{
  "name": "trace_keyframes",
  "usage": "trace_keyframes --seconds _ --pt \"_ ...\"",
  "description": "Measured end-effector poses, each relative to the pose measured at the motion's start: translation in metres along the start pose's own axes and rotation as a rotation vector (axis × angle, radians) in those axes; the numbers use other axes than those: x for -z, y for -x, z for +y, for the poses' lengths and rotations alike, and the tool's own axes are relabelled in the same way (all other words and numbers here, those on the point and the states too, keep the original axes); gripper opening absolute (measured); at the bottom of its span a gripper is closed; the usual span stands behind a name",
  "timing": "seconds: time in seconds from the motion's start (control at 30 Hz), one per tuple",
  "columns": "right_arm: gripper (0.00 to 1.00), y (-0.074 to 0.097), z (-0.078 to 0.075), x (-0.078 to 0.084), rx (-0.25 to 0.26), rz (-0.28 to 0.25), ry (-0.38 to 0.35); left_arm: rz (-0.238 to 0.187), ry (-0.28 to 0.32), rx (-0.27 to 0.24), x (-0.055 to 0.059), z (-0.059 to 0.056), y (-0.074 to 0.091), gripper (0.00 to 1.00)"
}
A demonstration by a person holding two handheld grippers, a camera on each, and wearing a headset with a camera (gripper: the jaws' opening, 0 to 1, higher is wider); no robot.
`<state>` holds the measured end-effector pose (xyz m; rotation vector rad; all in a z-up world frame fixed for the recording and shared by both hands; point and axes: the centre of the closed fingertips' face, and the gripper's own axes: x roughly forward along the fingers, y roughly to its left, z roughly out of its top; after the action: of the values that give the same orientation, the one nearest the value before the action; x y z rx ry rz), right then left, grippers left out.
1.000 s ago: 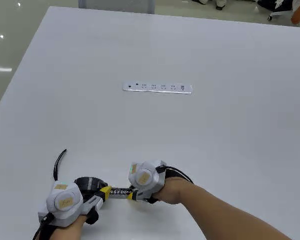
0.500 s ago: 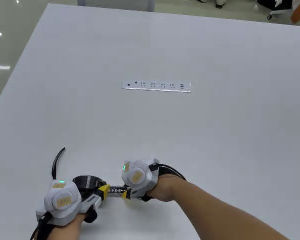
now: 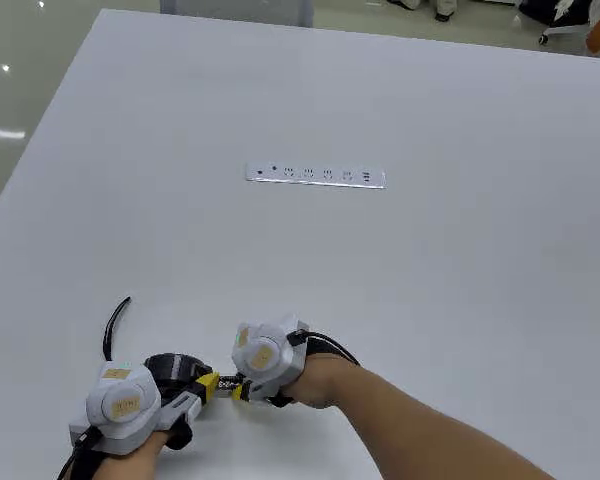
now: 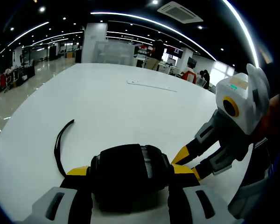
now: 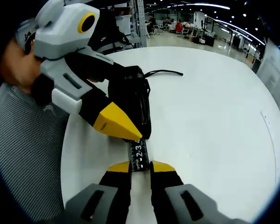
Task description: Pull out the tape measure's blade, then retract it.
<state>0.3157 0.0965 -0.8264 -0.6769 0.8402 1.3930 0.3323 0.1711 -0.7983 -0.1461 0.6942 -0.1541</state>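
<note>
Pinching numbered blade (image 5: 138,156): right tongs (image 5: 140,167); case (image 4: 126,179): left tongs (image 4: 130,170).

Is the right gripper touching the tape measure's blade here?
Touching. The right gripper view shows the right gripper clamped on the numbered blade, with no gap at either tip.

The black round tape measure (image 3: 175,367) sits at the near edge of the white table (image 3: 430,250), between the jaws of the left gripper (image 4: 130,170). The right gripper (image 5: 140,166) is just right of it, on its blade (image 5: 138,151). A white plastic power strip (image 3: 315,175) lies well behind, mid-table.
</note>
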Motion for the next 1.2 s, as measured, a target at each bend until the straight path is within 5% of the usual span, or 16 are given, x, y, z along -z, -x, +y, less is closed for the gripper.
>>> trace_keyframes --seconds 1.2 --pt "0.15 -0.015 0.003 -0.020 -0.024 -0.057 0.012 0.007 -0.002 0.004 0.001 -0.001 0.001 0.62"
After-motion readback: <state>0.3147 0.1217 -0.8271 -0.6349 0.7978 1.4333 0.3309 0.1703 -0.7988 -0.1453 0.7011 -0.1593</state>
